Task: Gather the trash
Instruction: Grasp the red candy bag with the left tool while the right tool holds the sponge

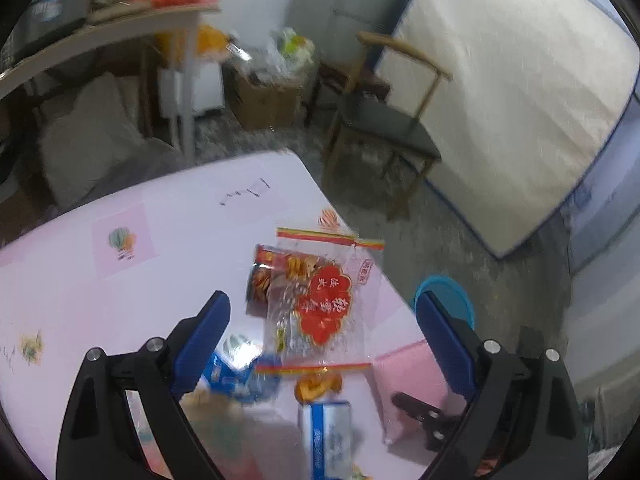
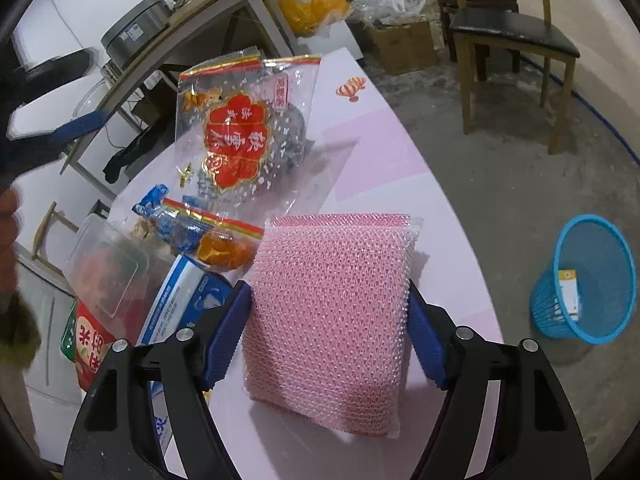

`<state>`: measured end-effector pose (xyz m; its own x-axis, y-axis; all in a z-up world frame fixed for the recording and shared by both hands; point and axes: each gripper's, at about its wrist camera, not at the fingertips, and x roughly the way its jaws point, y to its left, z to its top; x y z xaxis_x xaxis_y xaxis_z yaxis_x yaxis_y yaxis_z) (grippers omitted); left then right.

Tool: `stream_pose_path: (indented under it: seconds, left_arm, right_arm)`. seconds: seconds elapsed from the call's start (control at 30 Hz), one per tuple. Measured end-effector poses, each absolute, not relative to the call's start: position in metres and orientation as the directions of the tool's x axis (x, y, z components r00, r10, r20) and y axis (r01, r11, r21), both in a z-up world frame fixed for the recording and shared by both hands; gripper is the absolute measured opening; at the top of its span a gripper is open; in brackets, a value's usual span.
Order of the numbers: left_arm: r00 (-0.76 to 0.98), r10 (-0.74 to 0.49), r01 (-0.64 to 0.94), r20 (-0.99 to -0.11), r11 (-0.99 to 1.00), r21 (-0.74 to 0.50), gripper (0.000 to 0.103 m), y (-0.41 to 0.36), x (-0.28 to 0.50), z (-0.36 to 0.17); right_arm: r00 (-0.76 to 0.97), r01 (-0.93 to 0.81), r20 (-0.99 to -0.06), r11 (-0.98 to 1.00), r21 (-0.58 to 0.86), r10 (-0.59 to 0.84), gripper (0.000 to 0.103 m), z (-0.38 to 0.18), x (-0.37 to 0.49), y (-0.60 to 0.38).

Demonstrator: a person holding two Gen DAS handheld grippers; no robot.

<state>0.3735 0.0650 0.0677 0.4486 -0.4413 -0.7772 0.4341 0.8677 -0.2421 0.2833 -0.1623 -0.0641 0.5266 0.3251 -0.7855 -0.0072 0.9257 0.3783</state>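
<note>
My right gripper (image 2: pixel 328 300) is shut on a pink mesh scouring pad (image 2: pixel 332 312) and holds it just above the pink table (image 2: pixel 380 152). A clear snack bag with a red label (image 2: pixel 236 136) lies beyond it, also in the left wrist view (image 1: pixel 320 304). My left gripper (image 1: pixel 324 308) is open and empty, hovering above that bag. A blue mesh trash basket (image 2: pixel 588 280) stands on the floor at the right, with a small carton inside; its rim shows in the left wrist view (image 1: pixel 448 292).
Blue wrappers (image 2: pixel 176 224), an orange piece (image 2: pixel 224 252), a blue-white box (image 2: pixel 176 300), a clear plastic lid (image 2: pixel 108 264) and a red packet (image 2: pixel 88 344) crowd the table's left. A wooden chair (image 2: pixel 516 36), cardboard box (image 2: pixel 400 44) and side table (image 2: pixel 192 12) stand beyond.
</note>
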Motion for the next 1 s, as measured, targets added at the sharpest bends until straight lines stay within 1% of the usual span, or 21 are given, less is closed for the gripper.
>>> stream_pose_path:
  seconds: [0.1,0.17,0.27,0.37,0.5,0.57,0.63,0.73,0.87,1.0]
  left_arm:
    - [0.443,-0.341,0.457,-0.829,0.881,-0.118,0.091,0.047,0.393,0.047]
    - [0.423,-0.319,0.464,-0.848,0.880,-0.099,0.086,0.041,0.402,0.037]
    - [0.393,-0.321,0.461,-0.862,0.880,-0.118,0.081,0.036,0.416,0.025]
    - [0.384,-0.325,0.435,-0.865,0.889,-0.141,0.073,0.036,0.428,0.018]
    - [0.375,-0.342,0.417,-0.862,0.892,-0.172,0.054,0.036,0.434,0.014]
    - [0.378,-0.352,0.423,-0.856,0.889,-0.178,0.048,0.035,0.432,0.014]
    - [0.383,-0.350,0.431,-0.855,0.886,-0.170,0.038,0.034,0.430,0.014]
    - [0.400,-0.349,0.445,-0.847,0.882,-0.154,0.030,0.033,0.423,0.016]
    - [0.424,-0.346,0.464,-0.837,0.877,-0.127,0.024,0.031,0.413,0.022]
    - [0.435,-0.334,0.484,-0.836,0.870,-0.096,0.013,0.027,0.405,0.025]
  right_arm:
    - [0.528,-0.017,-0.780,0.923,0.385,0.335,0.070,-0.067,0.284,-0.162]
    - [0.529,-0.025,-0.777,0.921,0.388,0.342,0.070,-0.067,0.281,-0.163]
    - [0.529,-0.033,-0.772,0.918,0.396,0.352,0.070,-0.068,0.280,-0.163]
    - [0.532,-0.042,-0.768,0.917,0.397,0.356,0.070,-0.069,0.279,-0.164]
    - [0.536,-0.048,-0.764,0.917,0.396,0.359,0.070,-0.070,0.277,-0.163]
    - [0.537,-0.051,-0.763,0.916,0.397,0.360,0.070,-0.070,0.277,-0.164]
    - [0.539,-0.053,-0.762,0.917,0.395,0.359,0.070,-0.070,0.277,-0.163]
    - [0.542,-0.055,-0.761,0.919,0.390,0.356,0.070,-0.070,0.277,-0.163]
    - [0.546,-0.056,-0.760,0.921,0.386,0.352,0.069,-0.069,0.275,-0.162]
    - [0.547,-0.050,-0.758,0.918,0.394,0.355,0.068,-0.068,0.275,-0.164]
